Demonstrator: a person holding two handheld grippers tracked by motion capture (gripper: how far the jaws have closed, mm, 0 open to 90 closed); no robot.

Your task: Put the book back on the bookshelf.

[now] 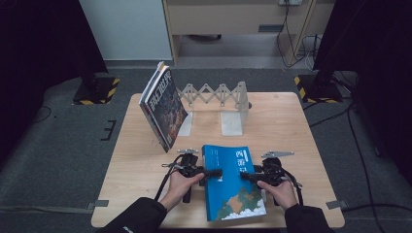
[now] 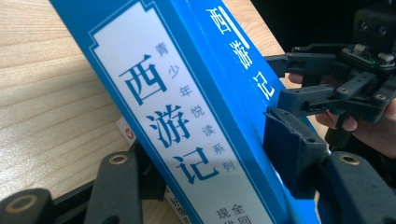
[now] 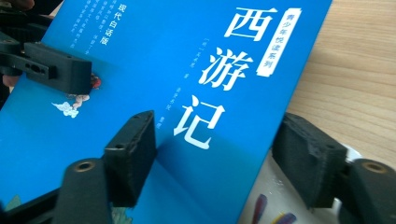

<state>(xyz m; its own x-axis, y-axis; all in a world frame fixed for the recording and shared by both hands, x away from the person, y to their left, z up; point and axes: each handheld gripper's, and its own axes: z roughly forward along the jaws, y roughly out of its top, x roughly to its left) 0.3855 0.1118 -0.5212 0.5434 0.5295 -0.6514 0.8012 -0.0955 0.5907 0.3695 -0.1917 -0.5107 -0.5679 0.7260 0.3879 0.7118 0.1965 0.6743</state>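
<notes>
A glossy blue paperback book (image 1: 232, 182) lies near the front edge of the pale wooden counter (image 1: 286, 121), between 2 grippers. The left gripper (image 1: 217, 173) clamps its spine edge; the right gripper (image 1: 244, 175) straddles the opposite edge, grip uncertain.

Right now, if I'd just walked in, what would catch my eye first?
Probably the bright blue book at the table's near edge, with the left gripper and right gripper on its two sides. Behind it, a dark-covered book leans tilted against a metal accordion-style book stand at the far side.
</notes>
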